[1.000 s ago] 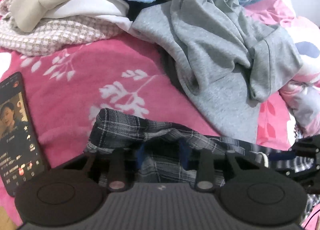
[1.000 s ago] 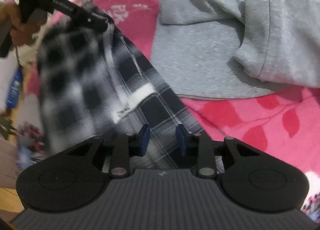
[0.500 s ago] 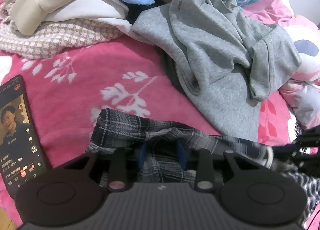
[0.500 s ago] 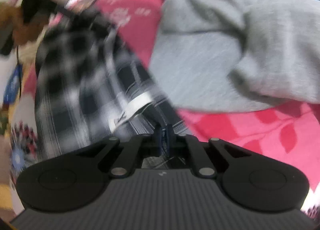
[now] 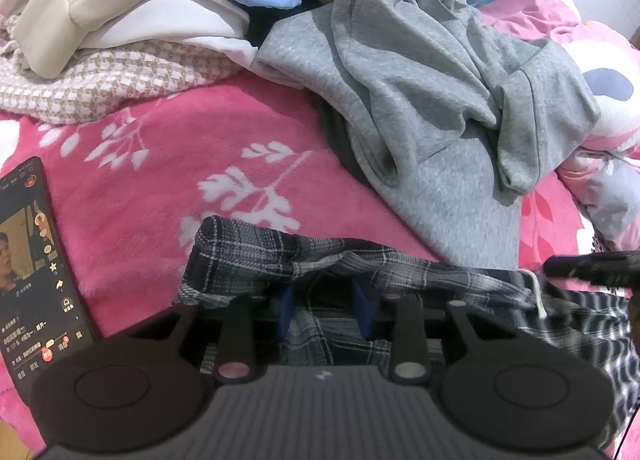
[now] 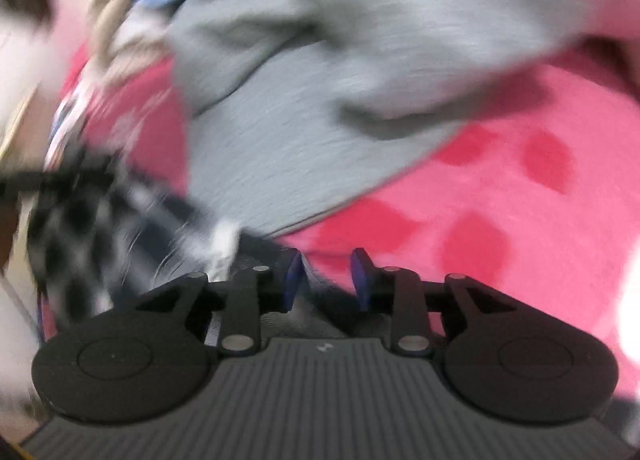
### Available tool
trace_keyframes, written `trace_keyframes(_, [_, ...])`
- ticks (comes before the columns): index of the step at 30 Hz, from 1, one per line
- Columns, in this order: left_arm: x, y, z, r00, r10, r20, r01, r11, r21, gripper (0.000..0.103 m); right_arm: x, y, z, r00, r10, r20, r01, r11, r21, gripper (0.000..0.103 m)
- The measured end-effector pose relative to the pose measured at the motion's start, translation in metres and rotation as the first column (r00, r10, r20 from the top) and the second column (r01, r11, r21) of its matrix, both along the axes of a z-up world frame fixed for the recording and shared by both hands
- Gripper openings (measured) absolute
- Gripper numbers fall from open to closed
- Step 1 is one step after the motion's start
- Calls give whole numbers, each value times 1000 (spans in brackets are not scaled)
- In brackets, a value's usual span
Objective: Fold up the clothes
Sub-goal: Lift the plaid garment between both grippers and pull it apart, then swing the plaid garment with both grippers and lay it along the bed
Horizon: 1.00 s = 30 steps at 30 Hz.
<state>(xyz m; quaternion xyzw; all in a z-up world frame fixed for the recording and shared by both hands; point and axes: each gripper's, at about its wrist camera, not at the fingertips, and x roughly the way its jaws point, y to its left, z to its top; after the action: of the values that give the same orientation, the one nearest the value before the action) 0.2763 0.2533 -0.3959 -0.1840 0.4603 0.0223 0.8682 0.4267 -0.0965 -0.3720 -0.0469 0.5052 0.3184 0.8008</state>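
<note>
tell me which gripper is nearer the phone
Left. The left gripper is beside the phone lying on the pink blanket. The right gripper is at the plaid garment's far end, away from the phone.

A home bedroom: a bed under a pink floral blanket (image 5: 168,179), heaped clothes (image 5: 132,19) upper left, a phone (image 5: 32,260) at left.

bed (image 5: 168,179) | pink blanket | on it: phone (image 5: 36,260), clothes pile (image 5: 160,19)
</note>
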Motion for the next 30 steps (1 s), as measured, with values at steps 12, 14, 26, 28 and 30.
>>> trace_keyframes(12, [0,-2,-1,1000,-20,4,20,1000,19,33,-52,47,6,938,345,31,-346,938,26,24])
trace_keyframes(14, [-1,-2,-1,1000,-27,6,27,999,25,33,-30,40,-4,986,165,11,-165,981,101,22])
trace_keyframes(26, [-8,0,6,999,-32,-1,32,999,10,40,-38,16,19,996,36,-83,-10,955,298,24])
trace_keyframes(28, [-12,1,7,1000,-28,-8,28,1000,12,40,-40,33,8,993,69,-99,-38,957,287,24])
trace_keyframes(30, [-16,0,10,999,-42,-15,42,998,37,40,-37,42,-1,994,39,-100,-11,965,263,21])
